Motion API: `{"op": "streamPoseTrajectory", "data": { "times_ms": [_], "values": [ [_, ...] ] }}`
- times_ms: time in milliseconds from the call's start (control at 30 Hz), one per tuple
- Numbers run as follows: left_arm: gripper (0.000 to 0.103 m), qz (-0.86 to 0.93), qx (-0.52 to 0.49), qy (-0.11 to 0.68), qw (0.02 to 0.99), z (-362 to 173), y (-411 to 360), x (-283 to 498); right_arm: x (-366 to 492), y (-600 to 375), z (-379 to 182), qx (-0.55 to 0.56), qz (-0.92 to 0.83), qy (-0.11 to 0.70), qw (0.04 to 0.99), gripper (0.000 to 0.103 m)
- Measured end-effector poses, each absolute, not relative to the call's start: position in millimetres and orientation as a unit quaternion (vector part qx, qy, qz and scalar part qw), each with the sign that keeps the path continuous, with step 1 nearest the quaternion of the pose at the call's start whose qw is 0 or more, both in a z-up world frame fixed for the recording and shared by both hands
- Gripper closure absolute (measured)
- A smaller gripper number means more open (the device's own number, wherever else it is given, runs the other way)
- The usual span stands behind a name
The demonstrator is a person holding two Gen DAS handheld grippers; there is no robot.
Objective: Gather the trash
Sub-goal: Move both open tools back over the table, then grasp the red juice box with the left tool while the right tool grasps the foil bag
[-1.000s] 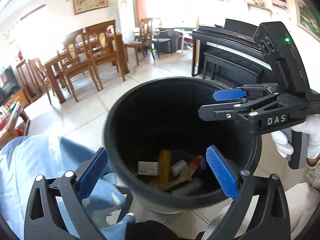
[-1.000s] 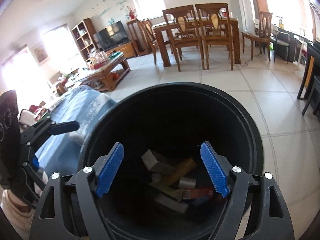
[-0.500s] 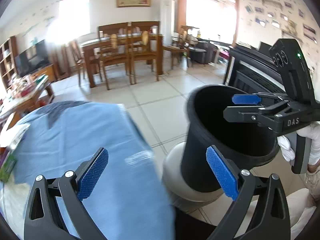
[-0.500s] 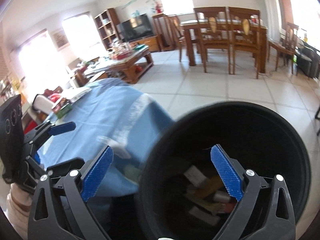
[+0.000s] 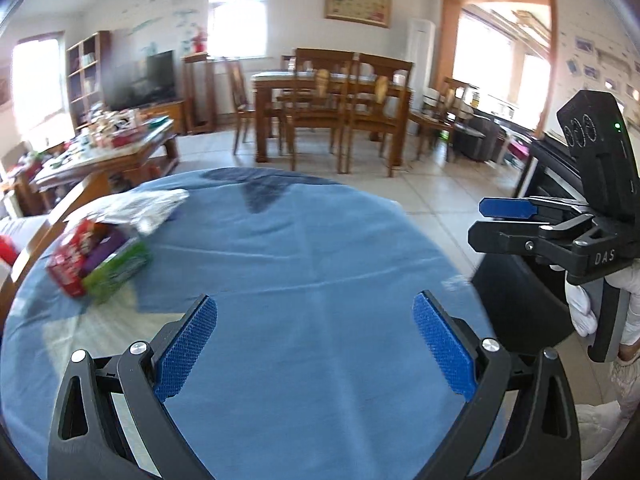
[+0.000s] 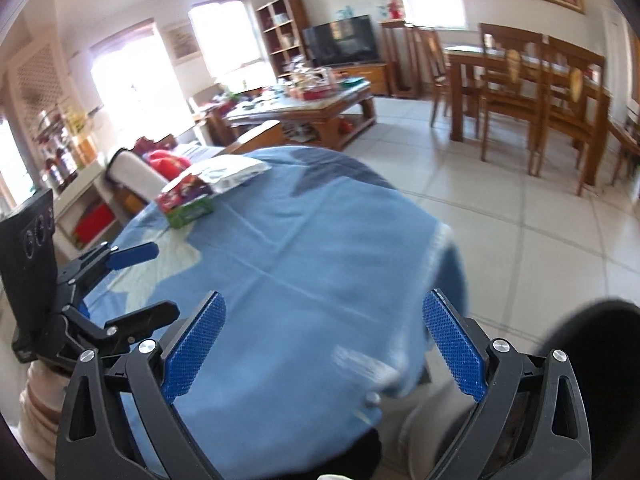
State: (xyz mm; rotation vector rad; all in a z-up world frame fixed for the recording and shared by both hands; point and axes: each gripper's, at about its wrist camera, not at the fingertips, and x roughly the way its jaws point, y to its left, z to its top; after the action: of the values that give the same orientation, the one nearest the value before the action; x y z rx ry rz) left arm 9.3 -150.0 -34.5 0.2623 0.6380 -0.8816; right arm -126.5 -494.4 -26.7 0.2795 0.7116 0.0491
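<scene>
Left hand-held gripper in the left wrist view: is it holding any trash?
No, the left hand-held gripper is open with only the blue tablecloth showing between its pads.

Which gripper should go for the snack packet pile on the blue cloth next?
Left, probably. The packet pile lies far-left on the cloth; the left gripper is open and nearer; the right gripper, also open, sits beside the bin.

"DAS" on the right tool [image 5: 508,222] (white lettering)

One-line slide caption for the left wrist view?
Open left claw over blue cloth; snack packs far left, bin right.
</scene>
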Motion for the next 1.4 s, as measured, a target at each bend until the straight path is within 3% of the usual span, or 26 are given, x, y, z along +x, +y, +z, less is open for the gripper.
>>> {"op": "streamPoseTrajectory", "data": {
  "times_ms": [633,933,1067,1300,1333,1400],
  "values": [
    [0.005,-0.296,0.068,0.331,0.894,-36.3,-43.0,139.2,57.5,-370.4,-19.9,0.03,0.116,0.348,0.93,0.006],
    [0.005,-0.265,0.073,0.355,0.894,-39.1,-30.6,202.5,134.5,-344.8,-31.3,-0.008,0.136,0.36,0.923,0.019],
    [0.005,-0.262,0.081,0.366,0.889,-43.6,-32.8,222.5,169.4,-331.9,-36.4,-0.042,0.148,0.368,0.917,0.032],
    [0.006,-0.274,0.078,0.384,0.878,-58.2,-32.1,238.6,211.0,-304.6,-44.6,-0.097,0.177,0.382,0.902,0.033],
    [0.008,-0.276,0.077,0.385,0.877,-60.3,-31.9,239.5,216.6,-300.1,-46.7,-0.108,0.179,0.386,0.899,0.033],
    [0.023,-0.282,0.071,0.393,0.872,-65.0,-31.2,242.2,226.0,-294.3,-51.5,-0.119,0.182,0.394,0.893,0.033]
  ]
}}
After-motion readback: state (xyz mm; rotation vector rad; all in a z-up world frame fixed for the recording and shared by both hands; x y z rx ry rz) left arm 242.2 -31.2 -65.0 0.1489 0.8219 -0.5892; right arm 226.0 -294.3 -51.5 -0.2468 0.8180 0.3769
